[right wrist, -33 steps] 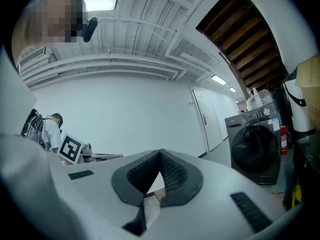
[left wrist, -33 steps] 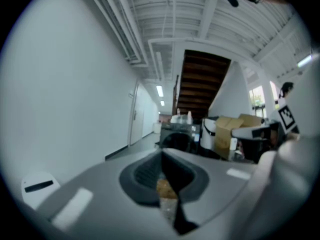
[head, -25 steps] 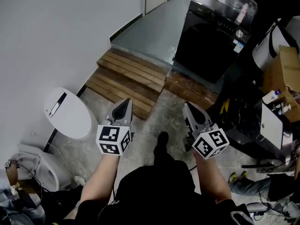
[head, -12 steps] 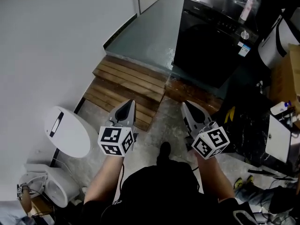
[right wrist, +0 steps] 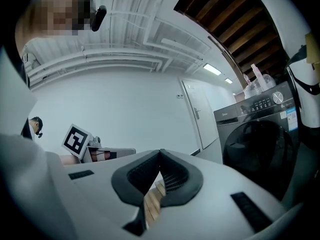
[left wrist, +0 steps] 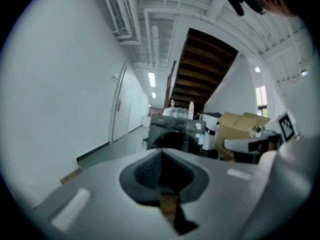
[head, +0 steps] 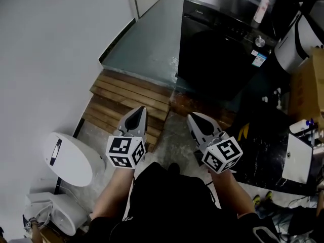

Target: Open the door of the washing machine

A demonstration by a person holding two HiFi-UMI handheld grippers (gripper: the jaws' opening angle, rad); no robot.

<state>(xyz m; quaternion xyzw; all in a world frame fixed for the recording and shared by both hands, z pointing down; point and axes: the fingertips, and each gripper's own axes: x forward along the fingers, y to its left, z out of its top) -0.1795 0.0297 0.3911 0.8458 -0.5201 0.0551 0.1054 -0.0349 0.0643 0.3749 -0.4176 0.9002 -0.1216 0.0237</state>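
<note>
The washing machine (head: 217,49) is a dark front-loader standing at the back, past a wooden step, with its round door (right wrist: 257,151) closed. Bottles and a clear lid sit on its top. My left gripper (head: 137,113) and right gripper (head: 195,118) are held side by side in front of me, both pointing toward the machine and well short of it. Both are shut, with nothing between the fingers. In the left gripper view the machine (left wrist: 172,134) is small and straight ahead beyond the shut left gripper (left wrist: 161,151). It fills the right side of the right gripper view, beside the right gripper (right wrist: 160,154).
A slatted wooden step (head: 129,97) lies between me and the machine. A white round-lidded unit (head: 68,158) stands low at the left by the white wall. Cardboard boxes (head: 309,80), a white bag and a white device (head: 298,158) crowd the right side.
Both grippers have travelled forward together. The wooden step and the washing machine now sit nearer and lower in the head view. Both grippers stayed shut.
</note>
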